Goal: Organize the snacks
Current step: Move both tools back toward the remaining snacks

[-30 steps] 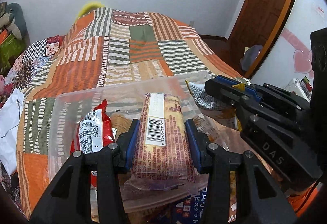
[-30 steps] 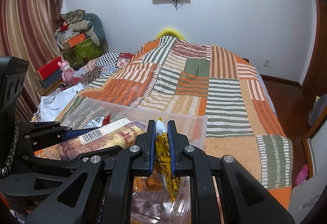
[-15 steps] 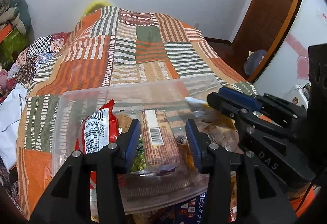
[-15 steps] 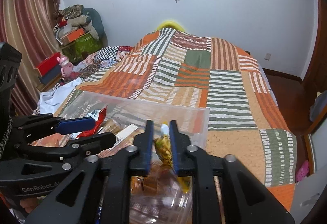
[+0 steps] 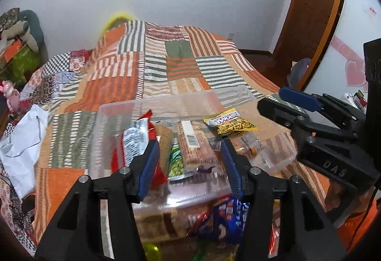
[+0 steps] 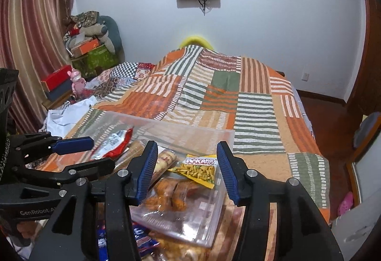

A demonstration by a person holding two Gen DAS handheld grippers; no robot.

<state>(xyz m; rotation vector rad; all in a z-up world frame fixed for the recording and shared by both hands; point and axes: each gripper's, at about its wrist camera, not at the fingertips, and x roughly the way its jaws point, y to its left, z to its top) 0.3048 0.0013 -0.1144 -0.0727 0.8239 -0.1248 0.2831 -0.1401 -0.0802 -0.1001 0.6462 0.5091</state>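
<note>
A clear plastic bin point(image 5: 166, 104) point(image 6: 190, 129) sits on the patchwork bed and holds several snacks. In it lie a brown biscuit pack with a barcode point(image 5: 194, 144), a red and white packet point(image 5: 133, 142) point(image 6: 112, 144), a green pea bag point(image 5: 176, 161) and a yellow snack packet point(image 5: 229, 123) point(image 6: 198, 168). My left gripper point(image 5: 189, 163) is open and empty, just above the biscuit pack. My right gripper point(image 6: 188, 168) is open and empty above the yellow packet. Each gripper also shows in the other's view, the right one point(image 5: 309, 113) and the left one point(image 6: 71, 154).
More loose snack packets, one blue point(image 5: 228, 215), lie in front of the bin near me. A white bag point(image 5: 21, 139) lies on the bed's left. Boxes and soft toys point(image 6: 90, 46) are stacked at the far left. A wooden door point(image 5: 309, 11) is at the right.
My left gripper opened and let the biscuit pack drop into the bin. My right gripper opened and released the yellow packet into the bin. Both grippers pulled back a little.
</note>
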